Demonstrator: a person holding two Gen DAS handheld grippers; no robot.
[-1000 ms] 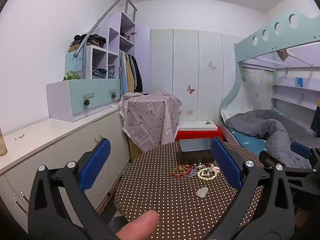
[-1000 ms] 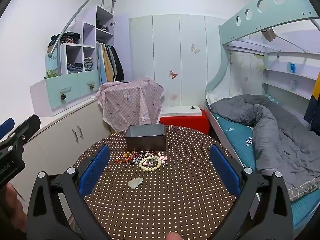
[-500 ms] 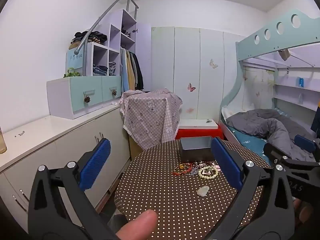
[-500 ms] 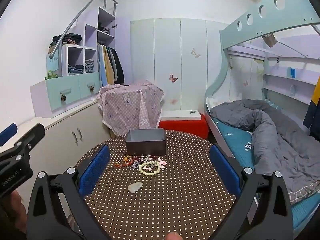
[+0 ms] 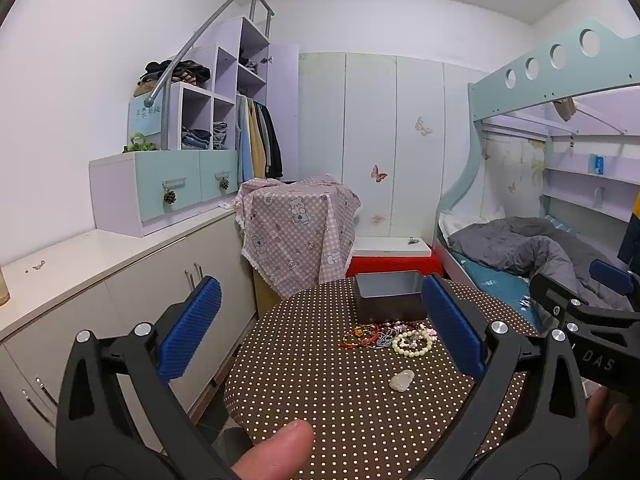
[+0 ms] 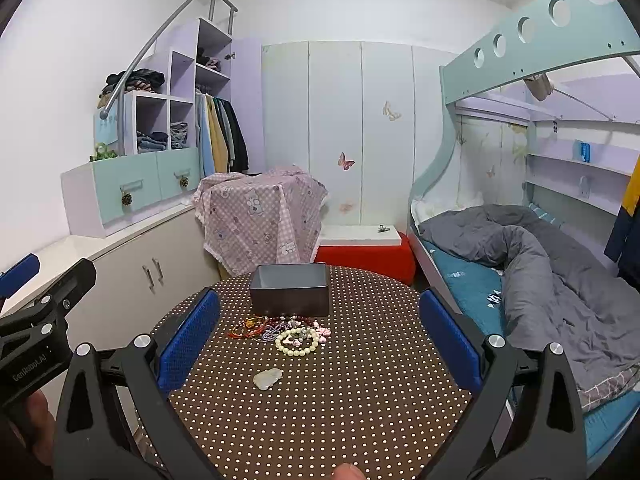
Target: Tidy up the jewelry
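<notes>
A pile of jewelry lies on the round brown polka-dot table (image 6: 320, 412): a cream bead bracelet (image 6: 297, 342), red string bracelets (image 6: 246, 328), dark and pink beads. A pale jade pendant (image 6: 267, 379) lies apart, nearer to me. An open dark grey box (image 6: 290, 290) stands just behind the pile. In the left wrist view the same bracelet (image 5: 412, 342), pendant (image 5: 402, 380) and box (image 5: 390, 296) show. My left gripper (image 5: 320, 320) and right gripper (image 6: 318, 330) are both open and empty, held above the table's near edge.
A low white cabinet (image 6: 132, 264) stands left of the table. A bunk bed with a grey duvet (image 6: 560, 264) is at the right. A checked cloth covers something (image 6: 260, 216) behind the table, beside a red stool (image 6: 368, 256).
Both grippers have tilted slightly, so the table and jewelry sit a little lower in view. Nothing on the table moved. Both grippers stay open.
</notes>
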